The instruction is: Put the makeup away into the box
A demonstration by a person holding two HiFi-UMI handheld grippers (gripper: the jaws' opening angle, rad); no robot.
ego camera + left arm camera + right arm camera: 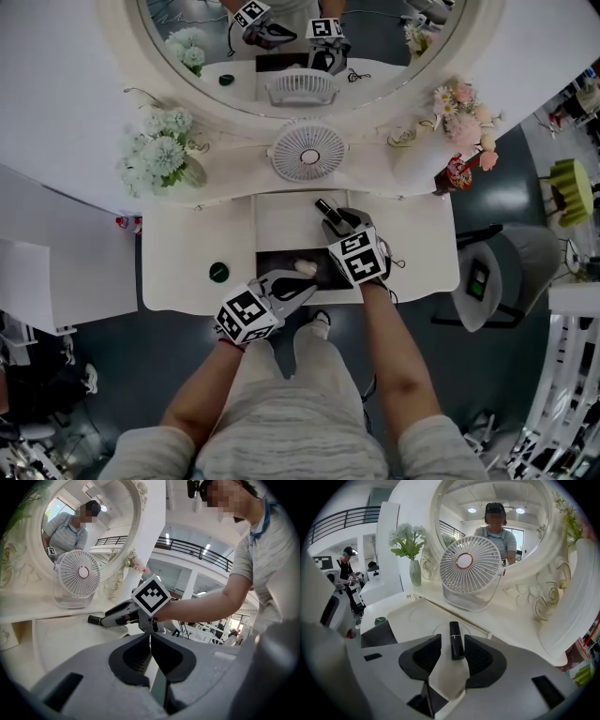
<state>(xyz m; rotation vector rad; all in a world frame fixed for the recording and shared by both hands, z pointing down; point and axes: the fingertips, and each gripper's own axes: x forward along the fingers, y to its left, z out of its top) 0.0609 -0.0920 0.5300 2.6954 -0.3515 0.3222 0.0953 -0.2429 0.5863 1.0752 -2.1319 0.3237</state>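
A black lipstick tube (456,640) lies on the white dressing table (187,253), in front of the fan. My right gripper (452,648) points down at it, and the tube sits between the open jaws with a gap on its left side. From the head view the lipstick (325,208) sticks out past the right gripper (336,221). Just behind that gripper is the dark open box (281,265), set in the table's front, with a pale pinkish item (305,267) inside. My left gripper (150,641) is shut and empty, hovering at the box's front edge (298,289).
A white desk fan (308,150) stands at the back below the oval mirror (300,37). Flower vases stand at the left (161,157) and right (464,131). A small green round lid (218,272) lies left of the box. A chair (506,272) is off the right side.
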